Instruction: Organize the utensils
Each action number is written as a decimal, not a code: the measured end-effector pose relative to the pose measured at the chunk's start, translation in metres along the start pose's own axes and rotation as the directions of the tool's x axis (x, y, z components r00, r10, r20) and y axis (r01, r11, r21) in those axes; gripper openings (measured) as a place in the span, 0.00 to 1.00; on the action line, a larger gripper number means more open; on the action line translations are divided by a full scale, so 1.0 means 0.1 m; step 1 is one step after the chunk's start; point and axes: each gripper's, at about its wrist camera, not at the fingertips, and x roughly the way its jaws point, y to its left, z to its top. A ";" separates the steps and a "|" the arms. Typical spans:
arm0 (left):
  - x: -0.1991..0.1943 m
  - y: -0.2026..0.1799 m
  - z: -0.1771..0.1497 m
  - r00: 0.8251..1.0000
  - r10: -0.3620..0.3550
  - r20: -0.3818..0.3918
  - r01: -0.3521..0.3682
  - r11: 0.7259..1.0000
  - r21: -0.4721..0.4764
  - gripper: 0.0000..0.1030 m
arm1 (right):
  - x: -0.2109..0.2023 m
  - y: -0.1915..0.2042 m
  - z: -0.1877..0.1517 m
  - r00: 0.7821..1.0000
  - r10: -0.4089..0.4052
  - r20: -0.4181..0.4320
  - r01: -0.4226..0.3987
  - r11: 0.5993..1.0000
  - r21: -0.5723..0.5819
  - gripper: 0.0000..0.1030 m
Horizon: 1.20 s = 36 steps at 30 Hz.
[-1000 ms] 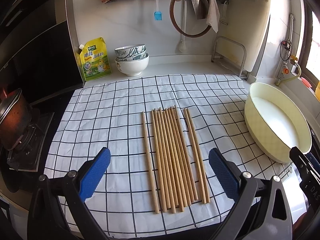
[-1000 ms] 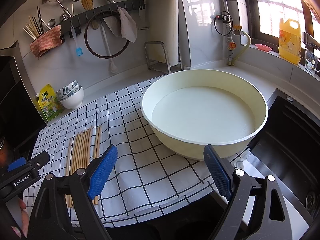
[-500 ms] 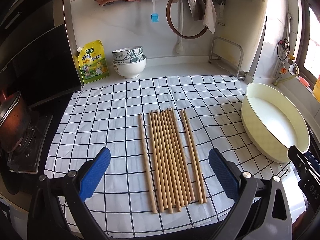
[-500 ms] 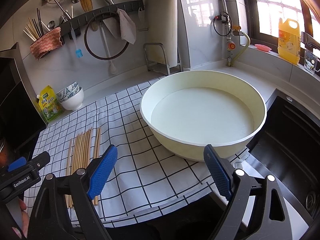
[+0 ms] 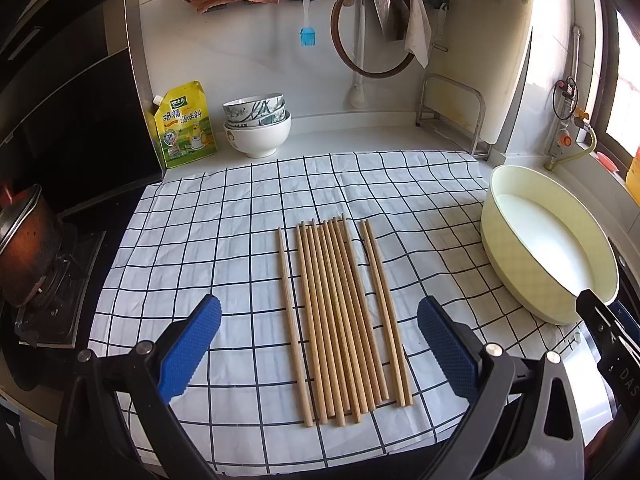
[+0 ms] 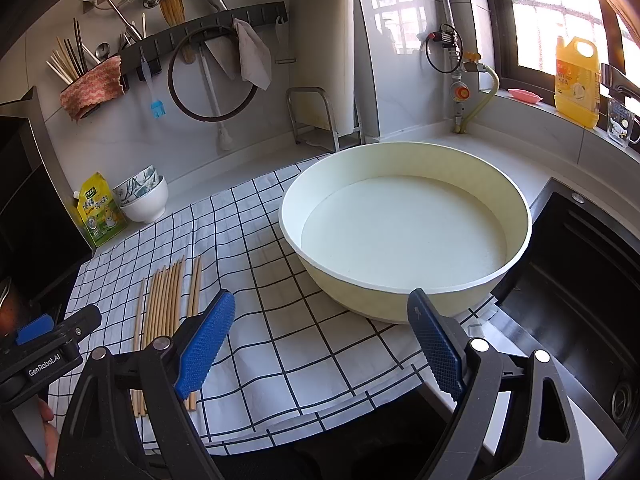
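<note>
A row of wooden chopsticks [image 5: 344, 316] lies flat on the checked cloth [image 5: 224, 216], side by side and roughly parallel, thin ends pointing toward the back wall. One stick sits a little apart on the left of the bunch, and a pair sits slightly apart on the right. The left gripper [image 5: 318, 344] hovers over the near ends of the sticks with its blue pads spread wide, one on each side of the whole row, holding nothing; I can't tell whether it touches the cloth. Seen from the right wrist, the same sticks [image 6: 168, 304] lie off to the left of the right gripper [image 6: 332, 340], whose pads are also wide apart and empty. That gripper faces the big cream basin [image 6: 404, 236], which rests on the right edge of the cloth, just beside the dark sink [image 6: 580, 276]. A person's fingers [image 6: 46, 440] show at the lower left of that view. Further back, stacked bowls [image 5: 258, 126] stand next to a yellow pouch [image 5: 184, 126] by the wall, and a blue brush [image 5: 307, 36] hangs from the rail above.
</note>
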 end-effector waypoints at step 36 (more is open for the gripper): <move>1.12 0.82 -0.22 0.967 0.005 -0.255 -0.030 0.995 -0.093 0.94 | 1.29 1.07 -0.29 0.951 0.085 -0.298 -0.168 0.950 -0.264 0.81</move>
